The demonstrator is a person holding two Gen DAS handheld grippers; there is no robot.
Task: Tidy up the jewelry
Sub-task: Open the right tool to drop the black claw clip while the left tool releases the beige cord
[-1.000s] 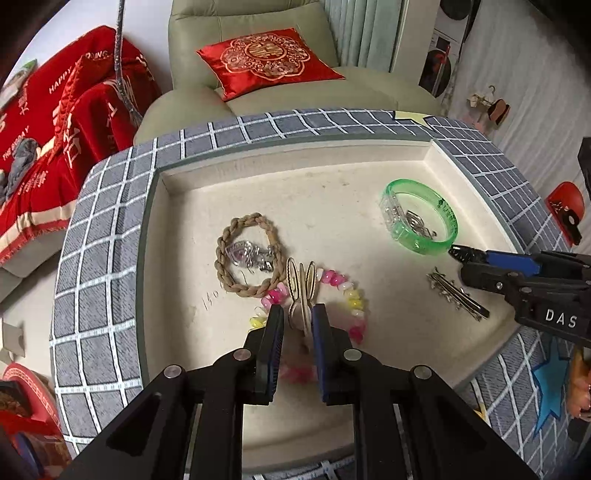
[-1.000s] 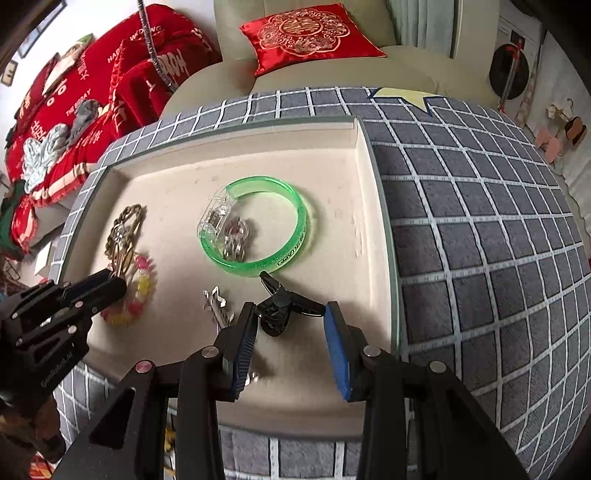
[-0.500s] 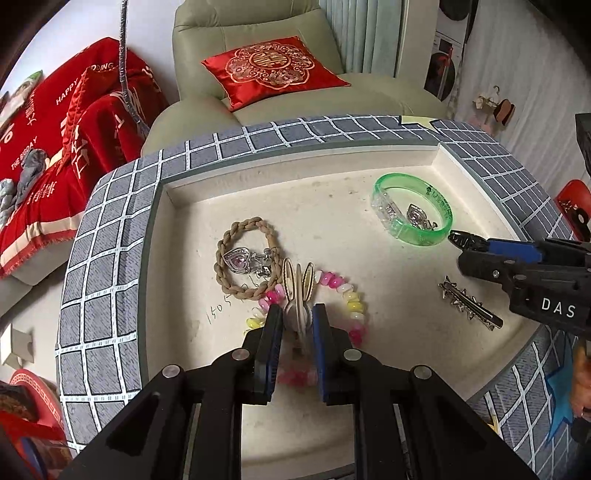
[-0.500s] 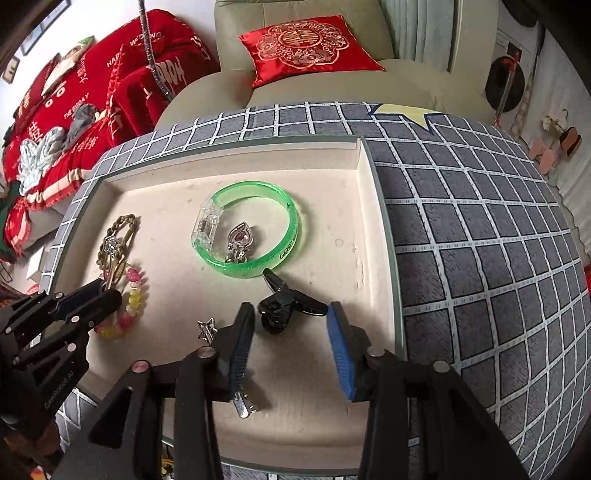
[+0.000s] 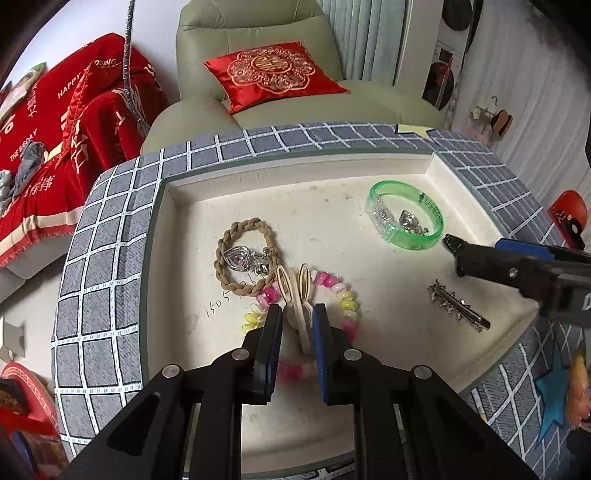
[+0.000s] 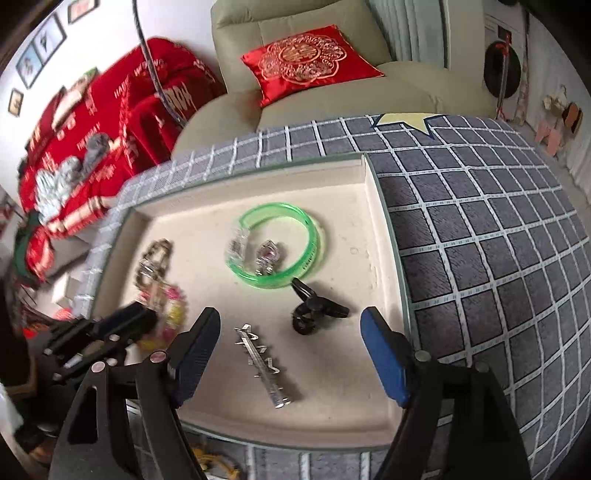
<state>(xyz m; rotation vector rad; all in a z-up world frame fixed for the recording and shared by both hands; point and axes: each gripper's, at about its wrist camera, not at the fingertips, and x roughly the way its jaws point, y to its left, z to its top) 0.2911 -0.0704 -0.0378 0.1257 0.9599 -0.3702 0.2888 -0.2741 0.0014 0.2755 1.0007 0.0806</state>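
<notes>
My left gripper [image 5: 297, 315] is shut on a beige rabbit-ear hair clip [image 5: 293, 286], held just over a pink and yellow bead bracelet [image 5: 347, 302] in the cream tray [image 5: 332, 173]. My right gripper [image 6: 291, 314] hovers over the tray's right part with its jaws opening. A black clip [image 6: 314, 310] lies on the tray floor between the pads, touched by neither. A silver star barrette [image 6: 262, 360] lies just to its left. Beyond sits a green bangle [image 6: 275, 245] with a silver pendant [image 6: 267, 256] inside. A braided brown band [image 5: 245, 258] rings a heart pendant.
The tray sits on a grey checked cloth [image 6: 480, 240] that spreads wide to the right. Behind it stands a pale green armchair [image 5: 258, 22] with a red cushion [image 5: 273, 74]. Red bedding [image 5: 55, 122] lies to the left.
The right gripper's jaws have spread much wider around the black clip and the hand has drawn back slightly, bringing the star barrette between its fingers in view. The left gripper stays still on the hair clip.
</notes>
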